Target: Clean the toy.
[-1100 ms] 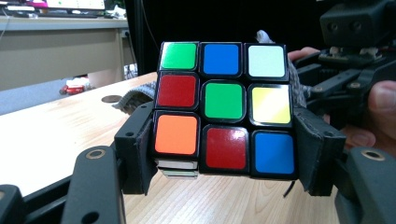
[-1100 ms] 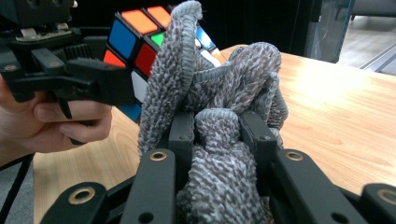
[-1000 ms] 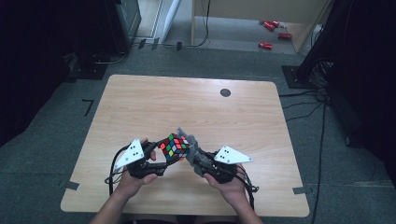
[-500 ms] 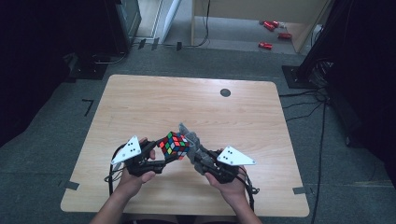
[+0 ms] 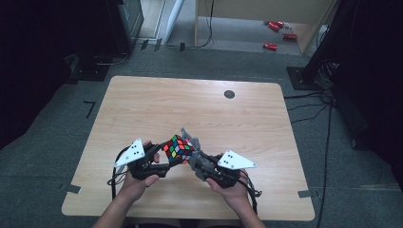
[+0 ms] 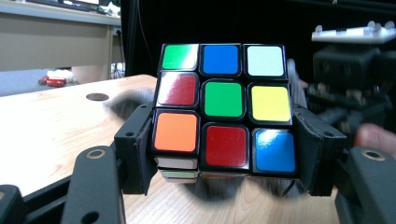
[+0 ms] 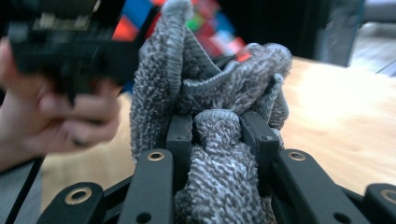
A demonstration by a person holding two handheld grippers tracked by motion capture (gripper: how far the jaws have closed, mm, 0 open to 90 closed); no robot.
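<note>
While left tongs clamp cube above table, right tongs pinch grey cloth against it.

a lab or workshop room: a bare wooden table on grey carpet, floor tape marks, cables right, dark equipment stands far left.

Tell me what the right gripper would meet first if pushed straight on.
Probably the cube: the right gripper, clamped on a grey cloth, points at it, cloth leading. How close they are is unclear.
</note>
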